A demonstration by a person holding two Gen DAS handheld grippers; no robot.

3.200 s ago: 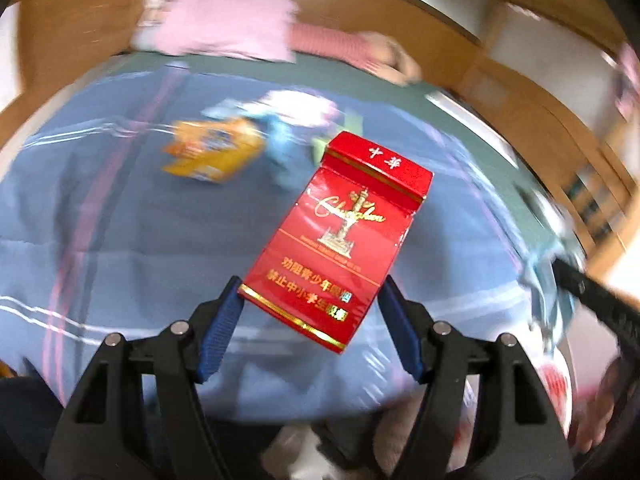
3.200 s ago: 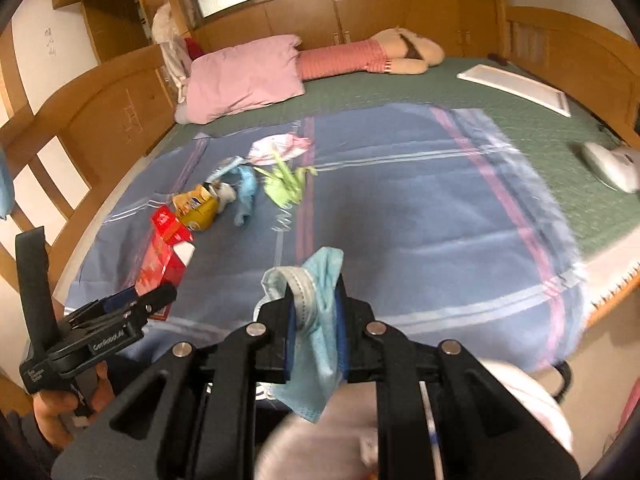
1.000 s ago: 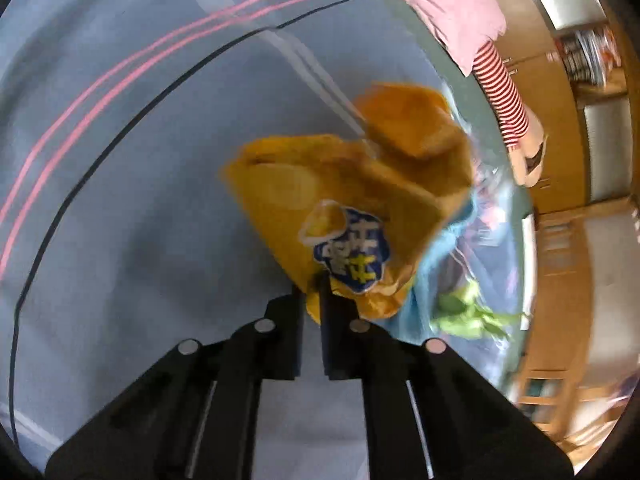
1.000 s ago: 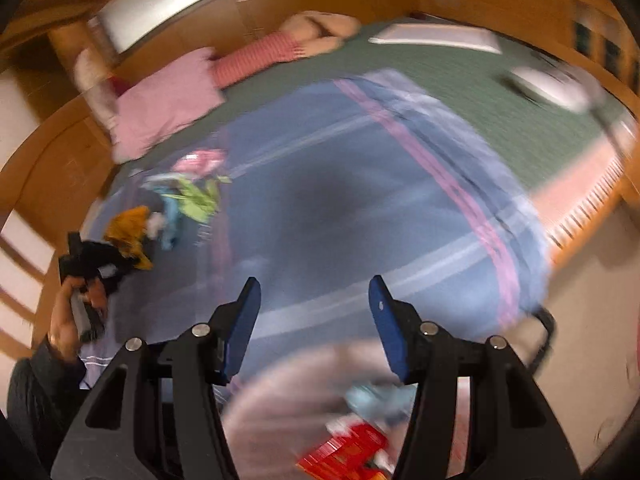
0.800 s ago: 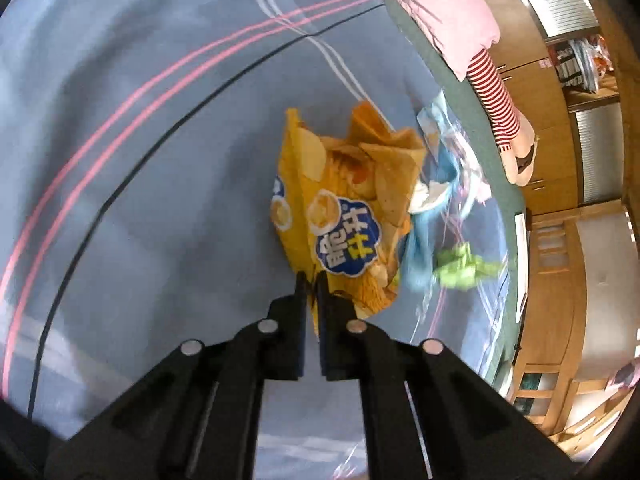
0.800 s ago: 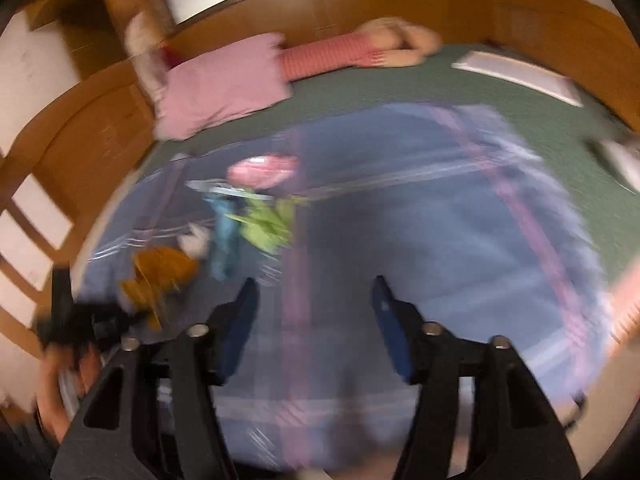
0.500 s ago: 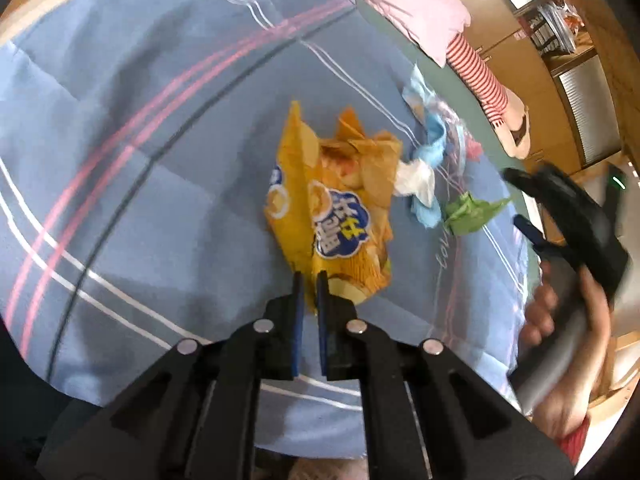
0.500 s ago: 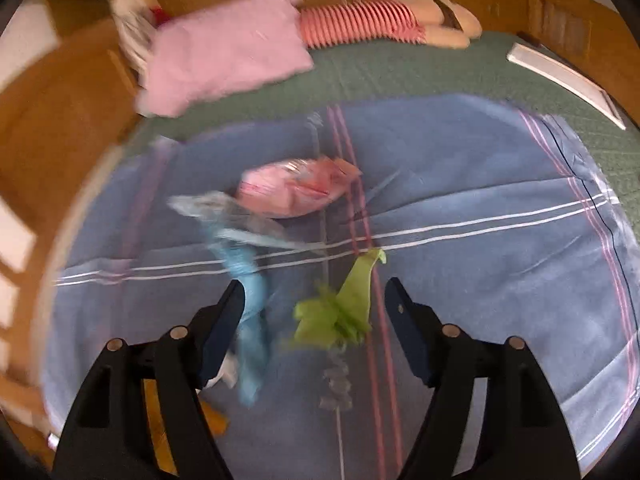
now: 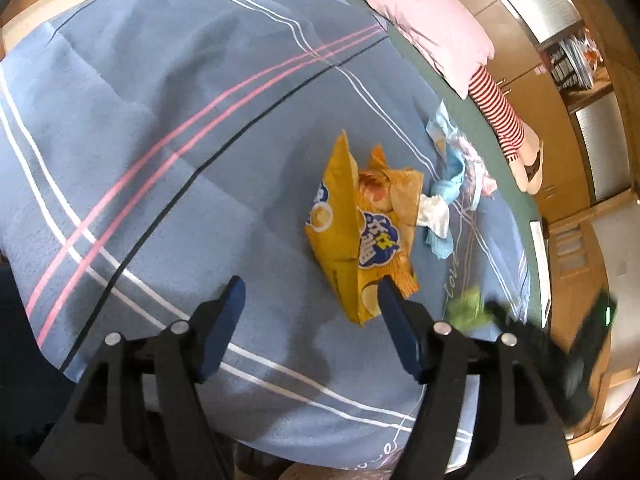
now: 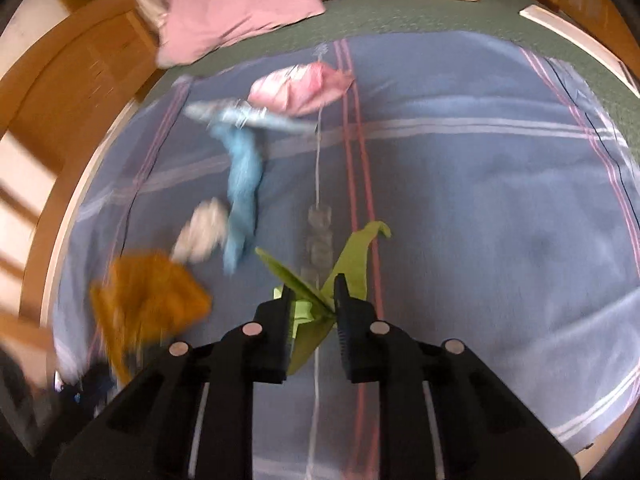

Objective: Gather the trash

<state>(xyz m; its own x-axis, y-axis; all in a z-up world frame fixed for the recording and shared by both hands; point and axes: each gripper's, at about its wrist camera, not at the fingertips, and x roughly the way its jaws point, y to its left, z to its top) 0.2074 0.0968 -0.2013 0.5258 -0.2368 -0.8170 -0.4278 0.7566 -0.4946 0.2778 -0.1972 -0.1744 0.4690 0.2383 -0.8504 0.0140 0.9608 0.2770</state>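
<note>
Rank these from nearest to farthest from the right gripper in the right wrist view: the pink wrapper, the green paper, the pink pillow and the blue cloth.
1. green paper, between the right gripper's fingers.
2. blue cloth, ahead, to the left.
3. pink wrapper, farther up the blanket.
4. pink pillow, at the bed's head.

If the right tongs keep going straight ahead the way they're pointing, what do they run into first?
The green folded paper: it already sits between the right tongs, whose jaws flank it with a gap still showing. Beyond it lies only the blue blanket, though depth is hard to judge.
</note>
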